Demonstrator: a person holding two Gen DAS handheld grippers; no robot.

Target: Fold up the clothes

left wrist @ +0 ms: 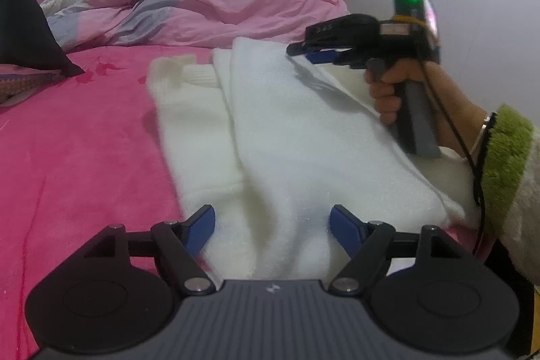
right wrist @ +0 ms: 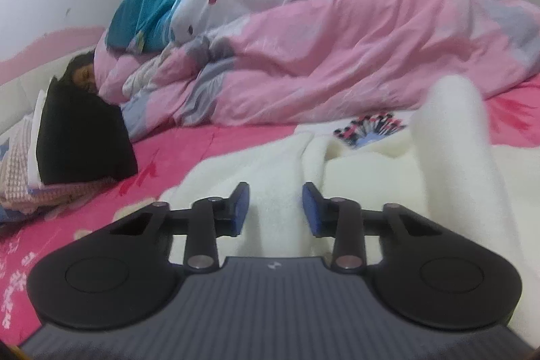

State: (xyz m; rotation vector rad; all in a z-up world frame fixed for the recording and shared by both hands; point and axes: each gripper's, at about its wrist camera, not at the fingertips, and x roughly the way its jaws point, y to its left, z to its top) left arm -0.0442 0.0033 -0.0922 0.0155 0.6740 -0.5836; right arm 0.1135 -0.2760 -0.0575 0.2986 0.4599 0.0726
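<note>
White sweater [left wrist: 287, 130], laid flat on a bright pink bedsheet [left wrist: 84, 157], just in front of both tongs and near the right edge of the bed. Already narrowed into a long strip, with one side panel folded over the middle. Probably kept flat on the sheet so that each fold lies smooth.

Long axis running straight away from the left wrist camera: near end under the left gripper [left wrist: 272, 225], far end pointing towards a crumpled pink quilt [left wrist: 202, 5]. Ribbed cuff [left wrist: 199, 75] at that far end, on the left side of the strip.

Left tongs spread wide, blue pads either side of the near end, not pressing on the cloth. Likely poised there to steady or take up that end.

Right gripper [left wrist: 300, 51] hovering over the far right part of the strip, gripped by a hand [left wrist: 388, 90] in a sleeve with a fuzzy green cuff [left wrist: 503, 157]. Seen from its own camera, right tongs [right wrist: 276, 208] set narrow, a ridge of white cloth lying between the pads. Cannot tell whether pressed or merely straddled, the picture being blurred. Seemingly placed there to handle the folded-over panel along its length.

Black cushion [left wrist: 23, 32] well apart at the left, clear of the folding.
</note>
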